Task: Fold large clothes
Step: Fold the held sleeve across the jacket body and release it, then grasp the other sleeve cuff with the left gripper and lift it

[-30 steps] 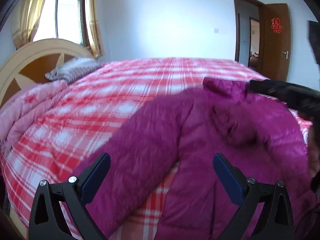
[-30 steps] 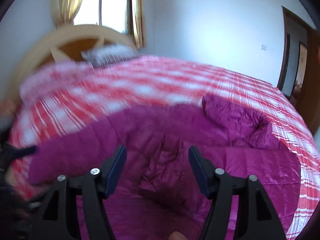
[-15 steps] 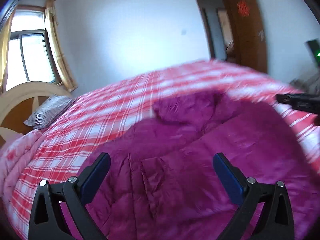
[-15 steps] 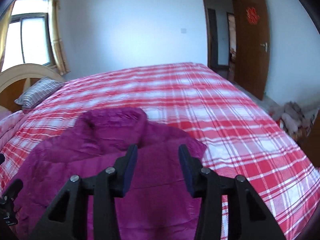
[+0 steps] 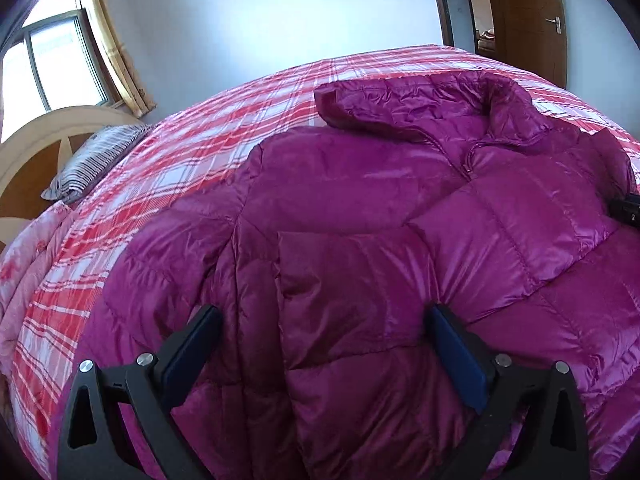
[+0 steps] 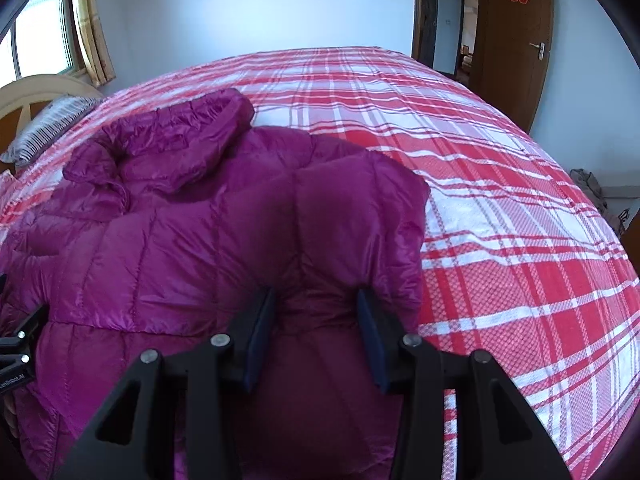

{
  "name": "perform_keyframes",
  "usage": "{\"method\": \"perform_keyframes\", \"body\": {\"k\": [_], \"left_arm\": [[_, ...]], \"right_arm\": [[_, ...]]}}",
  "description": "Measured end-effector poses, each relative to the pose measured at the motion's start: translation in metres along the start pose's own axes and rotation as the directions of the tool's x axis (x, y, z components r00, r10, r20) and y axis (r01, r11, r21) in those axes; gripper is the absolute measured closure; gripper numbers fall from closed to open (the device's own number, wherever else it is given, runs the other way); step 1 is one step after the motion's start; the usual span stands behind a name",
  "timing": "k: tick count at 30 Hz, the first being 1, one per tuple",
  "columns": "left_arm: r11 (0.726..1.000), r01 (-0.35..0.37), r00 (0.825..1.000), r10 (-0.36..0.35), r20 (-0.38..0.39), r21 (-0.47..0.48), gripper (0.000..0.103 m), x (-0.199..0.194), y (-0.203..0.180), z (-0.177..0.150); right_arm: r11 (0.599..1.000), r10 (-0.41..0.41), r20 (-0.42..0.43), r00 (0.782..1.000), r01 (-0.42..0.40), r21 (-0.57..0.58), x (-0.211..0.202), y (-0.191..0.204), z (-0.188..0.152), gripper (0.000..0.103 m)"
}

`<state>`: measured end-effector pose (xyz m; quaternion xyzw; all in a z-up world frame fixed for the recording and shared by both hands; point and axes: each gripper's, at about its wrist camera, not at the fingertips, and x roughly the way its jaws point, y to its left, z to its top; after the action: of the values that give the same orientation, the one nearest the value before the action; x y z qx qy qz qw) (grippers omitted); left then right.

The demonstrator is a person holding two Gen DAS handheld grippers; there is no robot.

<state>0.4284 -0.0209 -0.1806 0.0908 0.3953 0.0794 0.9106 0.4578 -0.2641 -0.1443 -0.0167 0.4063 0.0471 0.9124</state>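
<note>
A magenta quilted down jacket point(image 5: 360, 208) lies spread on the red plaid bed point(image 5: 224, 128), collar at the far end, sleeves folded across its front. My left gripper point(image 5: 320, 344) is open, fingers wide apart, low over the jacket's lower left part. In the right wrist view the jacket point(image 6: 180, 232) fills the left half. My right gripper point(image 6: 316, 328) has its fingers partly closed with a bulge of the jacket's right side between them; firm pinching cannot be told. The left gripper's edge point(image 6: 16, 344) shows at the left border.
A striped pillow point(image 5: 92, 160) and a wooden headboard point(image 5: 32, 148) are at the far left, with a pink quilt point(image 5: 24, 248) beside them. A window and curtain are behind. A brown door point(image 6: 516, 40) stands far right. The bed's right half point(image 6: 500, 208) is bare plaid sheet.
Both grippers swung rightward and dropped closer to the jacket. The right gripper's fingers narrowed from wide open and now straddle the jacket's right side. The left gripper stayed open.
</note>
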Motion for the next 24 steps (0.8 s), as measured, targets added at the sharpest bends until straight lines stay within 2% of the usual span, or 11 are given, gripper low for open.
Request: {"method": "perform_keyframes", "body": {"k": [5, 7, 10, 12, 15, 19, 24], "left_arm": [[1.0, 0.014, 1.0, -0.014, -0.008, -0.015, 0.001, 0.003, 0.002, 0.001], [1.0, 0.015, 1.0, -0.015, -0.007, -0.017, 0.001, 0.004, 0.001, 0.001], [1.0, 0.015, 1.0, -0.015, -0.004, -0.019, 0.001, 0.004, 0.001, 0.001], [1.0, 0.016, 1.0, -0.016, -0.004, -0.021, 0.001, 0.004, 0.001, 0.002], [1.0, 0.018, 1.0, -0.018, -0.003, -0.025, 0.001, 0.004, 0.002, 0.001], [0.999, 0.022, 1.0, -0.023, -0.002, -0.03, 0.001, 0.003, 0.003, 0.001], [0.999, 0.023, 1.0, -0.023, -0.002, -0.032, 0.001, 0.004, 0.003, 0.0]], "right_arm": [[0.996, -0.063, -0.029, 0.998, 0.061, -0.065, -0.002, 0.008, 0.005, 0.058], [0.997, -0.07, 0.012, 0.997, 0.071, -0.04, -0.024, 0.009, 0.01, 0.057], [1.0, -0.016, 0.083, 0.996, 0.017, -0.014, -0.052, 0.019, 0.019, 0.053], [0.998, 0.048, 0.084, 0.995, -0.045, -0.035, -0.055, 0.036, 0.024, 0.05], [0.994, 0.102, 0.046, 0.994, -0.1, -0.051, -0.041, 0.058, 0.021, 0.05], [0.994, 0.097, -0.01, 0.995, -0.097, -0.041, -0.007, 0.071, 0.005, 0.05], [0.995, 0.095, -0.005, 0.995, -0.095, -0.028, 0.005, 0.067, -0.003, 0.05]]}}
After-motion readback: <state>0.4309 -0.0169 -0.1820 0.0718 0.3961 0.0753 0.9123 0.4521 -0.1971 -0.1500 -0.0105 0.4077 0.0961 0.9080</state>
